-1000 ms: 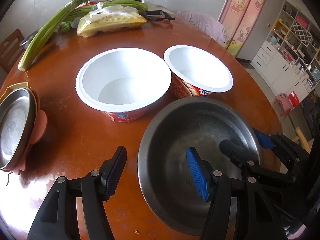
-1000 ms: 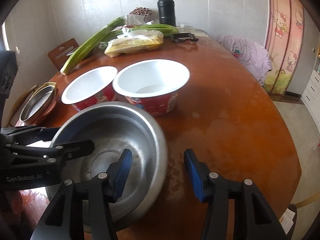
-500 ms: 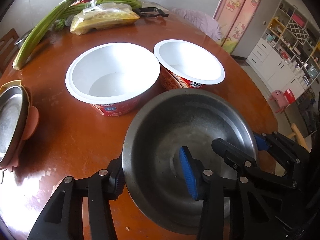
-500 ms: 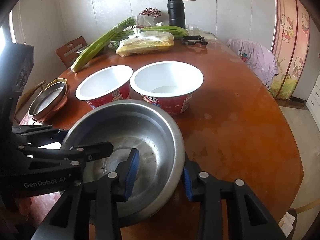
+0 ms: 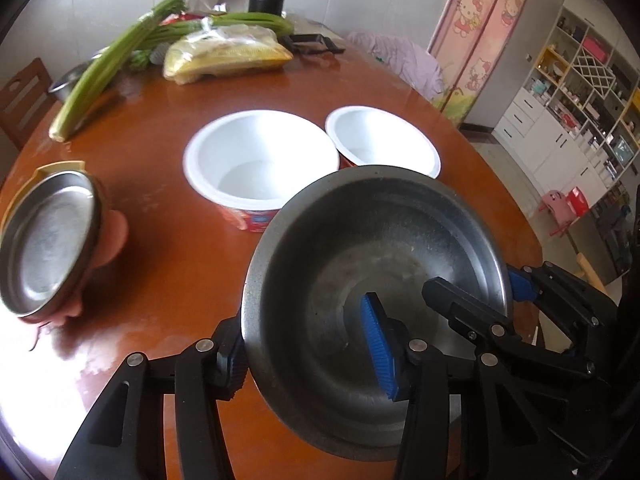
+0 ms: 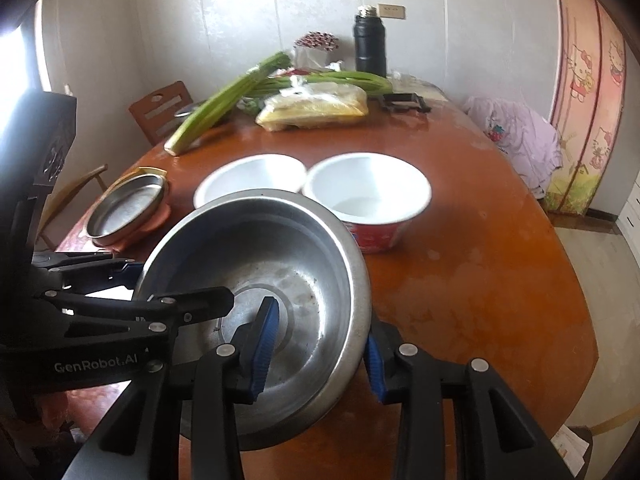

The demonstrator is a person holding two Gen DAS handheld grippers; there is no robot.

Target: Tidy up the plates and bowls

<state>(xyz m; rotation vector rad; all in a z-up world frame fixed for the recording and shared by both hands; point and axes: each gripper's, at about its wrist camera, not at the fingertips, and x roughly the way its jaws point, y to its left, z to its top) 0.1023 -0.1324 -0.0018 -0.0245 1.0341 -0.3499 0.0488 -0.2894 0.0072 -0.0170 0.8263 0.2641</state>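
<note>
Gripping opposite rim walls, the left gripper (image 5: 308,344) and right gripper (image 6: 320,344) are each closed on the steel bowl (image 5: 372,264), one pad inside and one outside, holding it tilted just above the counter (image 5: 168,248). Thin, rigid and smooth, it probably slips easily; the rim gives the surest hold.

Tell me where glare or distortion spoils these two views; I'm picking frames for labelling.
Left wrist view: blown-out glare on the table at lower left, and fisheye bending curves the shelving at right. Right wrist view: the window at the left edge is overexposed, the white bowls look slightly soft, and the steel bowl shows only mild sheen. Both have dark vignetted corners.
</note>
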